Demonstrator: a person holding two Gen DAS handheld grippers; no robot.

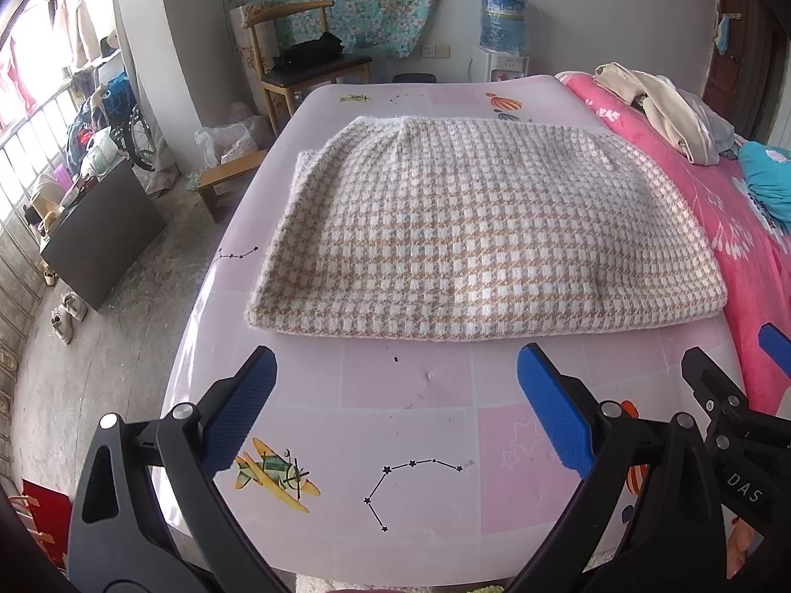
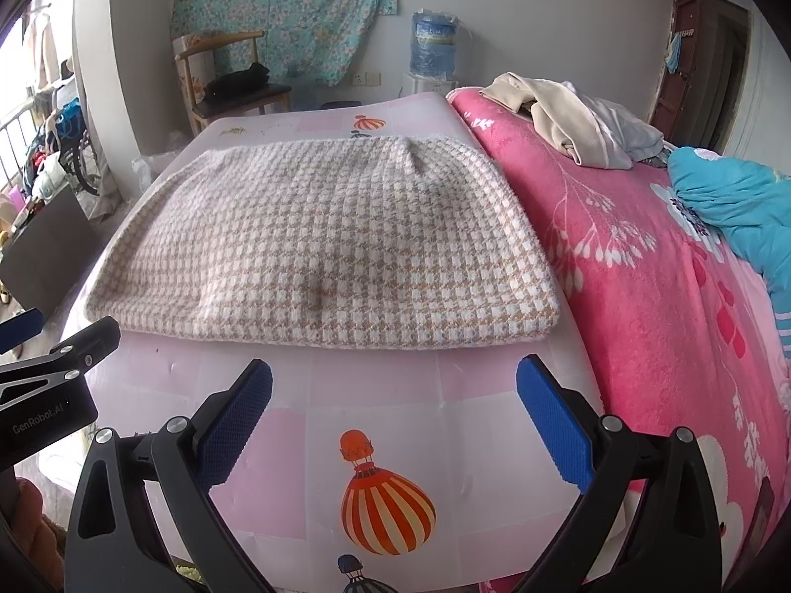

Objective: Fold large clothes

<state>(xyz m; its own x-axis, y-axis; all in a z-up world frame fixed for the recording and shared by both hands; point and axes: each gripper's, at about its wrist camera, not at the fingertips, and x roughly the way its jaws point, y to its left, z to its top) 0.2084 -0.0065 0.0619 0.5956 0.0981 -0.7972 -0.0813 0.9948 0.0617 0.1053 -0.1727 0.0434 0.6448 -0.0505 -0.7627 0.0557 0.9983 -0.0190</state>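
Note:
A beige and white houndstooth garment (image 1: pixel 474 232) lies folded into a flat rectangle on the pink patterned mat (image 1: pixel 405 385); it also shows in the right wrist view (image 2: pixel 336 247). My left gripper (image 1: pixel 395 410) is open and empty, hovering over the mat just short of the garment's near edge. My right gripper (image 2: pixel 395 415) is open and empty, also just short of the near edge, to the right of the left one. The right gripper's fingers (image 1: pixel 717 395) show at the right of the left wrist view.
A pink floral blanket (image 2: pixel 642 272) covers the bed on the right, with a pile of beige clothes (image 2: pixel 558 118) and a blue garment (image 2: pixel 731 202) on it. A wooden chair (image 1: pixel 306 59), a water dispenser (image 1: pixel 502 24) and floor clutter (image 1: pixel 94 148) stand beyond and left.

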